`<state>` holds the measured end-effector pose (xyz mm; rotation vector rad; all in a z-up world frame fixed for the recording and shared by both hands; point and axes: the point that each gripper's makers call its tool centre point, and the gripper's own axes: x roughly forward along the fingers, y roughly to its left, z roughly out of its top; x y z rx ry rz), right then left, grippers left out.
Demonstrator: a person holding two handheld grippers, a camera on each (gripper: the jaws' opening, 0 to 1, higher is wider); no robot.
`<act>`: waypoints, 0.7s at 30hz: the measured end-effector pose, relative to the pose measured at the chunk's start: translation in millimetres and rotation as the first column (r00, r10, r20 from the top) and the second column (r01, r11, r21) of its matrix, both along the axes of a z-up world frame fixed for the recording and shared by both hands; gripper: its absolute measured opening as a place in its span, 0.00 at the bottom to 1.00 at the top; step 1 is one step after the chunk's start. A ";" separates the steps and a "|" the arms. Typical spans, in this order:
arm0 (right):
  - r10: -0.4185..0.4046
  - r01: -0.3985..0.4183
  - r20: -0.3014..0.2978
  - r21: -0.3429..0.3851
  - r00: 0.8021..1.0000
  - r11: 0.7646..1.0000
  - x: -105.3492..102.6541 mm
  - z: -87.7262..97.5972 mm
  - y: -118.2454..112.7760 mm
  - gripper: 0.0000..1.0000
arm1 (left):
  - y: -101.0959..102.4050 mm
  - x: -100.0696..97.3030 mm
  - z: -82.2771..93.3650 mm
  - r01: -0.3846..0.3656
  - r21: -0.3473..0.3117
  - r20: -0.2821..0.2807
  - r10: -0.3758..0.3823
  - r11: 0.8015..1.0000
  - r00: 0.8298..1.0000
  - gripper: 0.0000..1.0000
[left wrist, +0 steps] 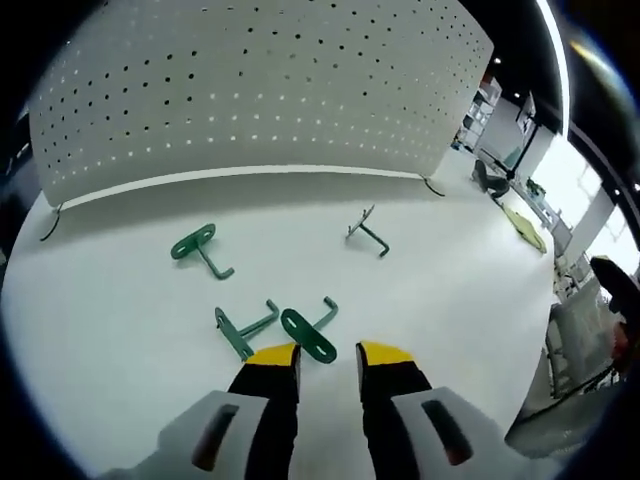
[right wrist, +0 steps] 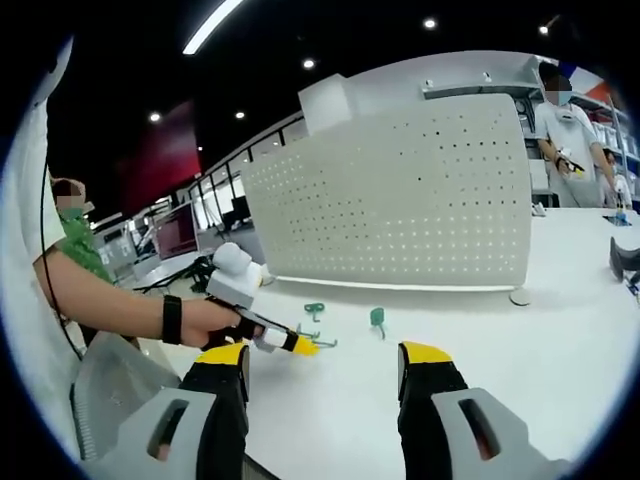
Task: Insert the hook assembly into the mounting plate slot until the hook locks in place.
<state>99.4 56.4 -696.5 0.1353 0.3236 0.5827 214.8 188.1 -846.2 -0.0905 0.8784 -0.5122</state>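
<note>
The white perforated mounting plate stands upright across the far side of the white table. Several green hook assemblies lie flat before it: one at the left, one at the right, and two close to me. My left gripper is open, its yellow tips just behind the nearest hook and not touching it. In the right gripper view the plate stands ahead, two hooks lie below it, and the left gripper reaches in, held by a hand. My right gripper hangs open and holds nothing.
A person stands behind the plate at the far right. Another person's arm with a black wristband is at the left. Small wire feet prop the plate's ends. A dark object sits on the table's right side.
</note>
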 end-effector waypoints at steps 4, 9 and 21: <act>-0.002 0.002 -0.002 -0.010 1.000 1.000 1.0 -1.7 -1.3 0.61 | -1.2 1.2 -2.0 -0.005 0.000 -0.011 0.005 1.000 1.000 0.23; -0.007 0.007 -0.001 -0.008 1.000 1.000 2.7 -1.0 -3.3 0.61 | -0.6 4.6 -5.2 -0.017 0.009 -0.026 0.017 1.000 1.000 0.21; -0.004 0.004 -0.009 -0.027 1.000 1.000 3.9 -5.1 -4.0 0.61 | 2.9 4.8 -8.0 -0.003 0.041 -0.029 0.004 0.999 1.000 0.07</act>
